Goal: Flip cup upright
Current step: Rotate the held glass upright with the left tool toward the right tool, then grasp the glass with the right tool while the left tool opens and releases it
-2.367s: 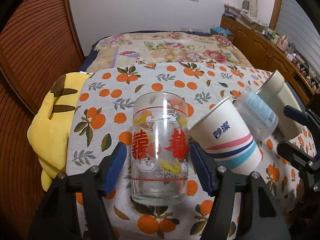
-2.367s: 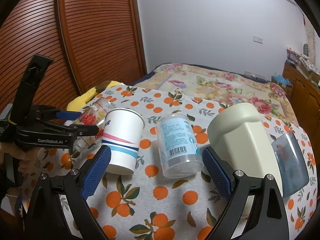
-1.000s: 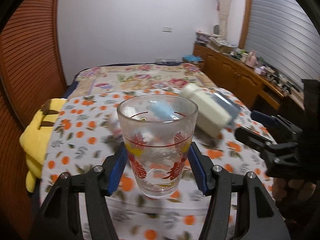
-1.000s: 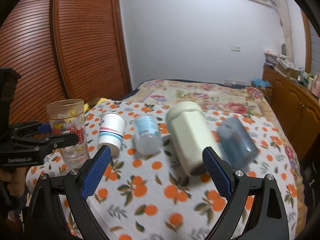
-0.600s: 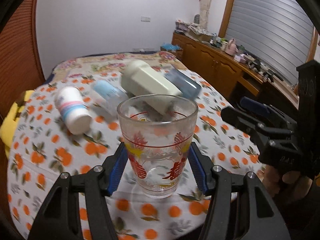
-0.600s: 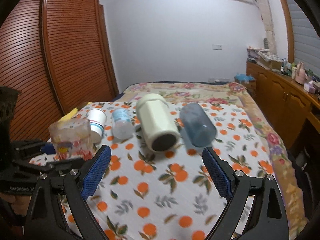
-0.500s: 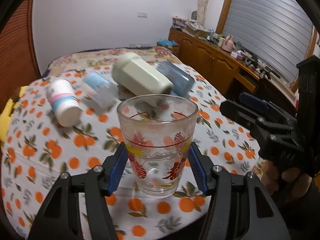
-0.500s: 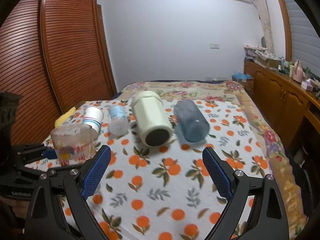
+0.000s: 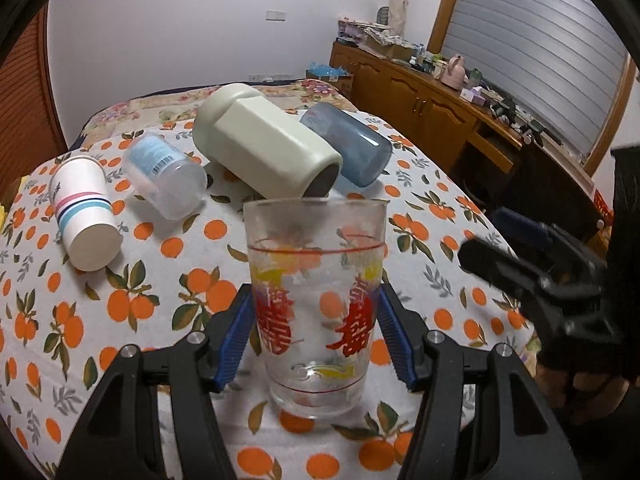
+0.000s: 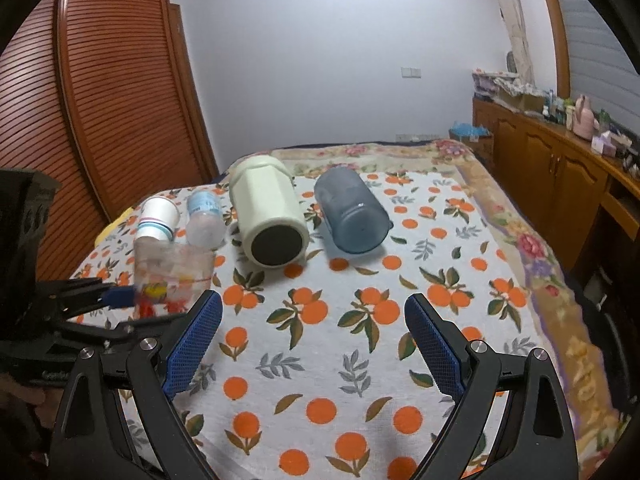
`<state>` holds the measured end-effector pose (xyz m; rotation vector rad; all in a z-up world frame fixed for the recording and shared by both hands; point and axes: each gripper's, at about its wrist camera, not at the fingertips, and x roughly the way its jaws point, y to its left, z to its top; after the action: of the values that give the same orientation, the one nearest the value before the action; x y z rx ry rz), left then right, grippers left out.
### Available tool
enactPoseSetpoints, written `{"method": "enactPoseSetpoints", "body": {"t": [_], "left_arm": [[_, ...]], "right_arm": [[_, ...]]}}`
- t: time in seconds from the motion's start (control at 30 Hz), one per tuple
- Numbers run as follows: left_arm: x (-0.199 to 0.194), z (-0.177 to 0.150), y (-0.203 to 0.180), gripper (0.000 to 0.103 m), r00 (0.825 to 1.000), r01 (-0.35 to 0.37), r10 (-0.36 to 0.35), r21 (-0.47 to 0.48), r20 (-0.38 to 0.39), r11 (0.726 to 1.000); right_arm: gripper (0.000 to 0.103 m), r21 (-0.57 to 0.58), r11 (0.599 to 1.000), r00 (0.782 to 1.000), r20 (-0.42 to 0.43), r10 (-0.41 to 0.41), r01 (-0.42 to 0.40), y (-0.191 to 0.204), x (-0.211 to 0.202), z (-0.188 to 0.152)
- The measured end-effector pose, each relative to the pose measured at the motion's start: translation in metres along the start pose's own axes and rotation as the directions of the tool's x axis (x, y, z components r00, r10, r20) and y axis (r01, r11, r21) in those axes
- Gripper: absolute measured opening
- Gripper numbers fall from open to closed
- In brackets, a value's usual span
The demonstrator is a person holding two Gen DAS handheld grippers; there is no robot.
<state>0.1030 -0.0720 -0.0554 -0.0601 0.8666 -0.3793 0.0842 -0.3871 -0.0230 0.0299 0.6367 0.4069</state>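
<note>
A clear glass cup (image 9: 316, 304) with red characters stands upright, mouth up, between the blue pads of my left gripper (image 9: 316, 336), which is shut on it low over the orange-print tablecloth (image 9: 168, 292). The glass also shows at the left of the right wrist view (image 10: 172, 276). My right gripper (image 10: 312, 336) is open and empty over the cloth's near middle. On their sides lie a paper cup (image 9: 82, 216), a clear plastic cup (image 9: 164, 178), a cream jug (image 9: 264, 152) and a blue-grey cup (image 9: 348, 148).
A wooden slatted wardrobe (image 10: 100, 100) stands at the left. A wooden sideboard (image 10: 552, 176) with clutter runs along the right wall. A flowered bedspread (image 10: 360, 152) lies behind the table. A yellow cushion (image 10: 114, 222) peeks at the table's left edge.
My left gripper turned the glass from mouth-down to mouth-up, carried it rightward and lowered it toward the cloth. My right gripper pulled back from the lying cups and stays open.
</note>
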Motion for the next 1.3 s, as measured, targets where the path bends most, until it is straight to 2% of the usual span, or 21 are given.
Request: {"method": "enactPoseSetpoints", "body": {"t": [0.23, 0.5, 0.63, 0.83, 1.0, 1.13, 1.3], "left_arm": [[0.012, 0.0, 0.001, 0.06, 1.0, -0.017, 0.017, 0.005, -0.013, 1.0], [0.022, -0.008, 0.012, 0.06, 0.996, -0.042, 0.039, -0.047, -0.076, 0.998], [0.009, -0.007, 0.015, 0.063, 0.999, -0.026, 0.024, -0.049, -0.034, 0.998], [-0.026, -0.002, 0.02, 0.069, 0.997, -0.056, 0.058, -0.049, 0.051, 0.997], [-0.054, -0.005, 0.026, 0.071, 0.982, -0.135, 0.139, -0.036, 0.127, 0.99], [-0.071, -0.01, 0.036, 0.071, 0.966, -0.184, 0.19, -0.051, 0.176, 0.982], [-0.081, -0.016, 0.051, 0.071, 0.959, -0.201, 0.213, -0.08, 0.188, 0.976]], "right_arm": [[0.094, -0.009, 1.0, 1.0, -0.013, -0.008, 0.007, 0.002, 0.003, -0.003], [0.094, -0.017, 1.0, 1.0, -0.021, -0.012, 0.012, 0.004, 0.006, -0.001], [0.094, -0.027, 1.0, 1.0, -0.029, -0.003, 0.002, 0.009, 0.01, 0.001], [0.094, -0.028, 0.999, 0.999, -0.042, 0.027, -0.028, 0.021, 0.009, 0.009], [0.094, -0.01, 0.998, 0.994, -0.085, 0.065, -0.066, 0.036, 0.014, 0.018], [0.088, 0.052, 0.993, 0.977, -0.18, 0.112, -0.105, 0.045, 0.032, 0.02], [0.084, 0.096, 0.987, 0.958, -0.242, 0.152, -0.133, 0.054, 0.053, 0.02]]}}
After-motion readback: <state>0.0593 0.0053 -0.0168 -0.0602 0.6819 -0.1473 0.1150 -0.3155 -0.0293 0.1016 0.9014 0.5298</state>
